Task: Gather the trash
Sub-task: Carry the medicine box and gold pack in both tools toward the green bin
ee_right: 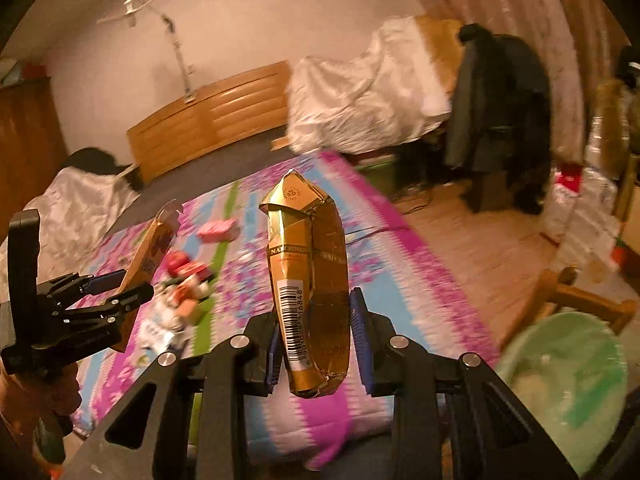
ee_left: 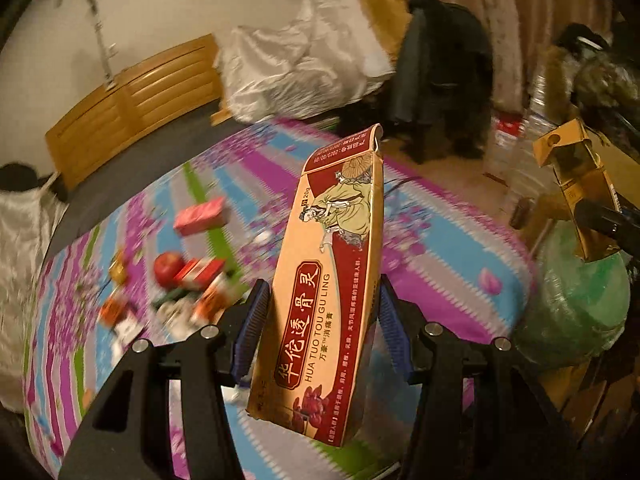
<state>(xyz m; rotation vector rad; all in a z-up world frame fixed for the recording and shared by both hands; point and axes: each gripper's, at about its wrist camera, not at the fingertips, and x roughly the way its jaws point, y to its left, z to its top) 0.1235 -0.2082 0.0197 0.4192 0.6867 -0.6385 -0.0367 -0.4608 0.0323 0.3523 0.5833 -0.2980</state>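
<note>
Purple, blue and green stripes cover the bed (ee_left: 436, 240), the largest thing in both views, and every place below is given relative to it. Beyond its far edge stands a wooden headboard (ee_left: 132, 104), and a white sheet (ee_left: 304, 60) lies heaped past the far corner with a dark coat (ee_left: 444, 76) hanging next to it. Off the bed's right side, low in the right wrist view, sits a green-lined bin (ee_right: 568, 392). Above the near part of the bed the left gripper (ee_left: 320, 320) holds a long red-and-tan box (ee_left: 332, 280), its blue-padded fingers pressed on the box's two sides, the box tilted with its open flap pointing away. Above the bed's right half the right gripper (ee_right: 316, 340) holds a crumpled gold pack (ee_right: 308, 284) upright, fingers closed against it, barcode facing the camera. On the bed's left half lies a blurred heap of litter (ee_left: 188, 296): a red apple (ee_left: 168, 268) among small red and white boxes. Farther up the bed from that heap rests a pink box (ee_left: 200, 216), alone. The same heap and pink box show in the right wrist view, behind the left gripper.
</note>
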